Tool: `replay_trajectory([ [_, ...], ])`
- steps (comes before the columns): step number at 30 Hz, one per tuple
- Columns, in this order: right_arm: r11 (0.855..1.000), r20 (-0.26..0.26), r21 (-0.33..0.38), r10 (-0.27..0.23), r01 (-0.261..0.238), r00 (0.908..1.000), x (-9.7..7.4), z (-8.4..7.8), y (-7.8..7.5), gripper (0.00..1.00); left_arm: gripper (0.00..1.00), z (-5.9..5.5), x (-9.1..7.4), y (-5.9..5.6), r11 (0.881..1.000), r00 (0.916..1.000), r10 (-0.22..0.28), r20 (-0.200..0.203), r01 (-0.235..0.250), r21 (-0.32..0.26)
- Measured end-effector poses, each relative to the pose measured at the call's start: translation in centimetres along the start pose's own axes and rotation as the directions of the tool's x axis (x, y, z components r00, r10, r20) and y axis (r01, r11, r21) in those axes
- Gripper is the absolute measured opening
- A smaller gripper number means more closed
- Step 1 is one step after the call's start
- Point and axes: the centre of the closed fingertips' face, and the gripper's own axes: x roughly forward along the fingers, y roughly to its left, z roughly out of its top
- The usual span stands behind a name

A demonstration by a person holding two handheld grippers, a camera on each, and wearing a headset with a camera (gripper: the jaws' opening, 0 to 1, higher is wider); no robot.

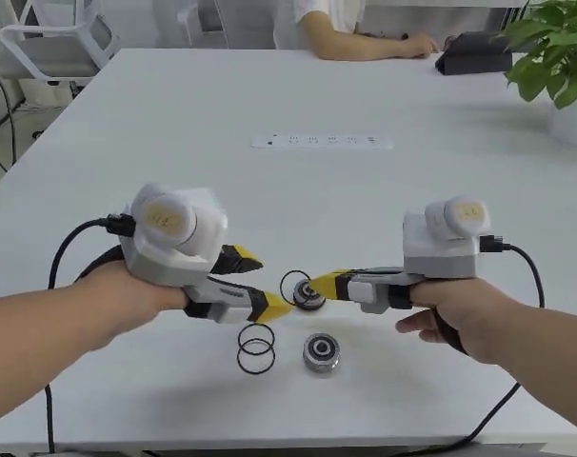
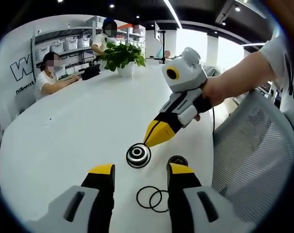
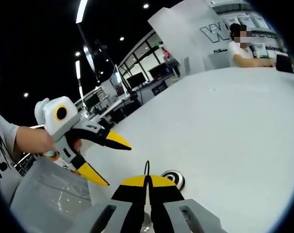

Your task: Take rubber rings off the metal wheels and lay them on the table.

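- Our right gripper point(image 1: 319, 287) has its jaws pressed together on a thin black rubber ring point(image 1: 292, 286), which stands up from the tips in the right gripper view. The ring hangs just beside the metal wheel point(image 1: 308, 296) lying on the table point(image 1: 269, 105). We cannot tell whether it is fully free of the wheel.
- Our left gripper point(image 1: 268, 283) sits on the wheel's other side with its jaws apart, holding nothing.
- A second wheel point(image 1: 321, 350) lies nearer the table's front edge, and two loose rings point(image 1: 256, 348) lie overlapping just beside it (already laid down, by our reckoning).
- We judge the ring to be light, soft and stretchy. It will sag and could snap back or slip from a pinch, so a hold on one strand, clear of the wheel's groove, suits it.
- The wheel looks stiff and dense but free to slide or roll on the smooth top, so we would steady it by the rim with the open jaws.
- The near edge is close behind the second wheel, so anything nudged toward us could drop off.
- Farther out the table is open as far as the power strip point(image 1: 322, 142), and the plant point(image 1: 553, 48) stands well apart from the work.
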Motion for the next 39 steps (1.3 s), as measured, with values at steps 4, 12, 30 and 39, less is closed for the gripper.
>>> replay_trajectory([
  [4, 1.000, 0.002, 0.000, 0.004, -0.004, 1.0000, 0.1, 0.1, 0.1, 0.00, 0.42, 0.0, -0.9, -0.2, 1.000, 0.9999, -0.002, 0.013, 0.002, -0.009],
  [12, 1.000, -0.008, -0.005, 0.019, -0.019, 0.9998, 0.6, 0.0, 0.7, 0.00, 0.47, 0.2, -2.3, -0.3, 1.000, 0.9990, 0.002, 0.044, -0.001, -0.024],
  [30, 0.998, -0.049, -0.012, 0.067, -0.067, 0.9966, 2.4, -0.7, 2.6, 0.00, 0.57, -1.4, -4.8, -0.5, 0.999, 0.9994, 0.015, 0.032, -0.014, -0.034],
  [39, 0.996, -0.076, -0.017, 0.081, -0.082, 0.9938, 3.4, -1.4, 3.1, 0.00, 0.57, -1.8, -5.4, -0.3, 0.999, 0.9991, 0.026, 0.034, -0.024, -0.049],
])
